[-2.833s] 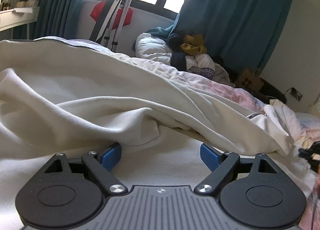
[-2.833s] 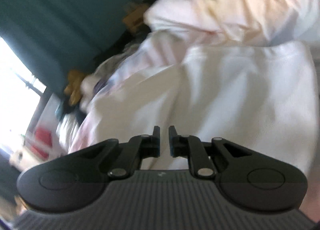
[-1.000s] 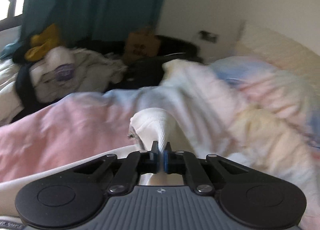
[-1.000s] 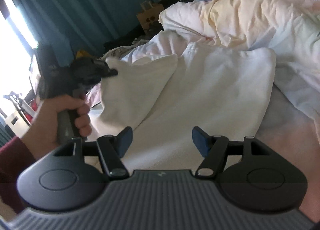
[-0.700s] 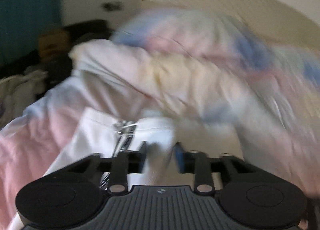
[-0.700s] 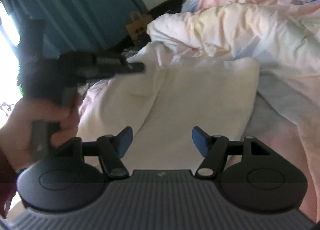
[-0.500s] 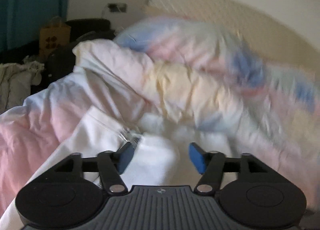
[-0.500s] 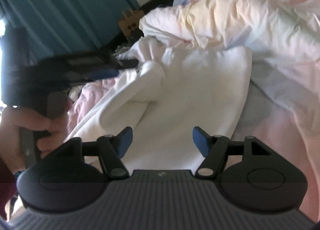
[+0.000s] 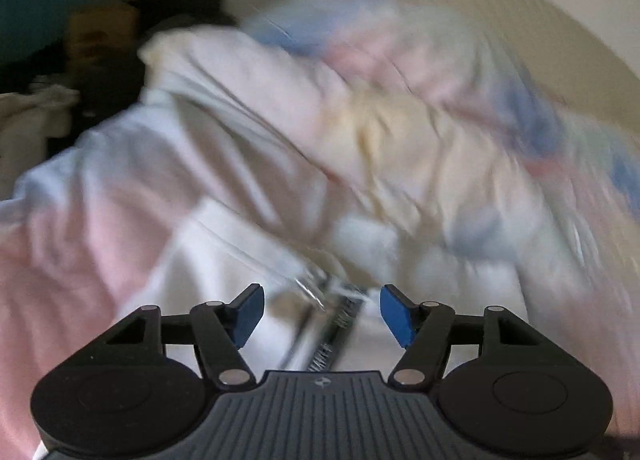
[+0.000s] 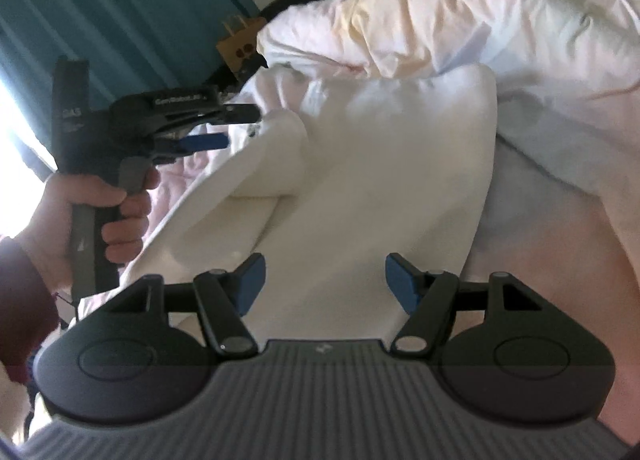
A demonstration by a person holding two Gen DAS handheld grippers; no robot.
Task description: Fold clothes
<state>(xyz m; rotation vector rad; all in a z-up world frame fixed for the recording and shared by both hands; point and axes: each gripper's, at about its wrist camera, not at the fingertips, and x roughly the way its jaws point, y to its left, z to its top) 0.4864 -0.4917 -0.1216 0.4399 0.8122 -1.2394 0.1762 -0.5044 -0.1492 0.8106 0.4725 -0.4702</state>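
a soft white garment (image 10: 360,188) lies half-folded on the pastel duvet (image 10: 460,12); left gripper (image 10: 236,124) closing on nothing by its zipper, right gripper (image 10: 324,280) spread empty. limp cloth, best pinched at hems.

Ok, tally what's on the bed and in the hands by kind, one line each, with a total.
White garment: 1
Pastel duvet: 1
Claws: 2, left claw and right claw
Total: 4
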